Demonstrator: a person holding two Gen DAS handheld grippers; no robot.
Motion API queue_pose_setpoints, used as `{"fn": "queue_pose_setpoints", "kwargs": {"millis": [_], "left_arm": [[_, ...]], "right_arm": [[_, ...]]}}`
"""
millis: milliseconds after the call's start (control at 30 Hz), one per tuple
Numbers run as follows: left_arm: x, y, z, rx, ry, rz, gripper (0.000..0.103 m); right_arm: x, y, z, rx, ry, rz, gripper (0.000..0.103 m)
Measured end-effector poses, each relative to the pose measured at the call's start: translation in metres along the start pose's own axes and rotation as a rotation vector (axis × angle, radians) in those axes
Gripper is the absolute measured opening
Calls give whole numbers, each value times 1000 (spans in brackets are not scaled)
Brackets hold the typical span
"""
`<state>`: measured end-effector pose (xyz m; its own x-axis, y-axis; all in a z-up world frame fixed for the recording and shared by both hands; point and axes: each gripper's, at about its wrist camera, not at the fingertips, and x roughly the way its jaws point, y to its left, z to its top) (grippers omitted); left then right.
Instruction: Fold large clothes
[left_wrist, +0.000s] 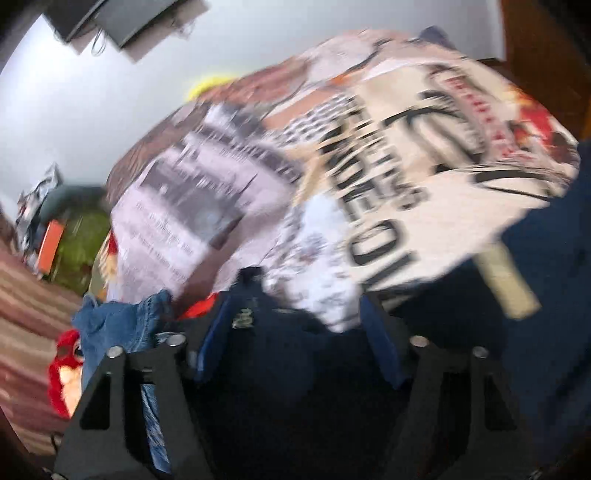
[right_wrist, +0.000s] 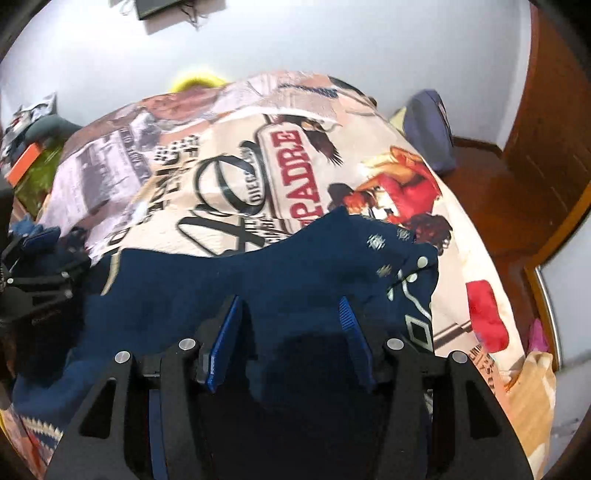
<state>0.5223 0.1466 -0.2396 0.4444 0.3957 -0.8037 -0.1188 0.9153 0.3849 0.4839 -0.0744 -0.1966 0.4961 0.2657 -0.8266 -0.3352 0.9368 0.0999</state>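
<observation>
A large navy garment (right_wrist: 258, 273) with small white motifs and a beige stripe lies on the printed bedspread (right_wrist: 229, 177). My right gripper (right_wrist: 291, 317) is open, its blue pads wide apart over the navy cloth. My left gripper (left_wrist: 299, 306) is open too, with navy cloth (left_wrist: 535, 295) between and under its fingers; the view is blurred by motion. The left gripper also shows at the left edge of the right wrist view (right_wrist: 40, 258), at the garment's left end. The beige stripe (left_wrist: 506, 284) shows in the left wrist view.
Blue jeans (left_wrist: 122, 325) and a red plush toy (left_wrist: 66, 373) lie at the bed's left edge. A white patterned cloth (left_wrist: 317, 266) lies ahead of the left gripper. A purple pillow (right_wrist: 432, 129) sits at the far right. Wooden floor (right_wrist: 491, 206) and a door lie right of the bed.
</observation>
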Motion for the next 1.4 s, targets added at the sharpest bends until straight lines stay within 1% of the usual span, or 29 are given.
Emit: {"fn": "queue_pose_setpoints", "kwargs": {"millis": [33, 67, 133, 200, 267, 300, 333, 367, 400, 433, 467, 567, 633, 667, 700, 733, 767, 800, 833, 967, 1100, 1133, 1167, 1200, 1233, 1267, 1367, 1400], "left_arm": [[1, 9, -2, -35, 8, -35, 68], [-4, 18, -5, -73, -2, -97, 68], [-21, 32, -13, -114, -49, -166, 68], [-39, 38, -21, -122, -80, -212, 68], [-62, 39, -32, -111, -104, -285, 68], [-73, 38, -37, -106, -115, -319, 71], [-81, 34, -41, -100, -122, -338, 74], [-90, 32, -47, -93, -135, -357, 75], [-99, 28, -54, -88, -151, -379, 77], [-105, 25, -60, -86, -159, -403, 81], [-111, 21, -69, -89, -163, -427, 82], [-114, 9, -86, -91, -144, -466, 83], [-109, 0, -100, -100, -126, -456, 83], [-104, -3, -107, -108, -114, -437, 83], [-99, -5, -113, -113, -101, -410, 83], [-94, -5, -119, -122, -89, -375, 83], [-90, -5, -125, -134, -87, -355, 83], [-89, -3, -130, -146, -91, -352, 83], [-89, 0, -134, -157, -95, -349, 83], [-101, 14, -145, -209, -115, -351, 83], [-105, 33, -154, -261, -103, -322, 83], [-106, 36, -156, -275, -98, -308, 83], [-108, 41, -160, -291, -89, -279, 83], [-108, 48, -164, -311, -76, -234, 83], [-108, 54, -168, -326, -70, -215, 83], [-108, 64, -174, -360, -60, -195, 83], [-102, 90, -193, -468, -23, -180, 83], [-99, 103, -202, -532, -9, -188, 83]], "right_arm": [[-2, -1, 0, 13, 2, 9, 51], [-6, -2, 0, 19, -5, 13, 51], [-18, -1, -3, 15, -21, 31, 51], [-33, -1, -8, 16, -36, 68, 51], [-47, 3, -13, 10, -45, 102, 51], [-52, 7, -16, 1, -48, 117, 51], [-58, 12, -19, -12, -52, 136, 51], [-61, 16, -22, -24, -53, 151, 52], [-66, 23, -27, -41, -52, 172, 55], [-68, 28, -31, -56, -49, 185, 62], [-71, 37, -38, -80, -46, 197, 63], [-69, 55, -54, -140, -29, 206, 65], [-59, 64, -65, -184, 20, 177, 65], [-53, 67, -69, -206, 36, 150, 66], [-49, 70, -73, -246, 38, 117, 70], [-48, 70, -76, -274, 29, 95, 76], [-48, 69, -79, -300, 15, 65, 79], [-49, 67, -82, -312, 9, 37, 83], [-50, 63, -84, -313, 11, 14, 84], [-56, 37, -89, -258, 30, 7, 84], [-62, 10, -97, -180, 73, -52, 84], [-64, 4, -99, -162, 79, -60, 84], [-68, -3, -101, -137, 85, -65, 84], [-71, -7, -104, -119, 89, -64, 84], [-75, -11, -106, -100, 92, -60, 84], [-78, -13, -107, -84, 92, -56, 84], [-94, -19, -111, -51, 77, -38, 84], [-98, -19, -111, -48, 70, -34, 84]]}}
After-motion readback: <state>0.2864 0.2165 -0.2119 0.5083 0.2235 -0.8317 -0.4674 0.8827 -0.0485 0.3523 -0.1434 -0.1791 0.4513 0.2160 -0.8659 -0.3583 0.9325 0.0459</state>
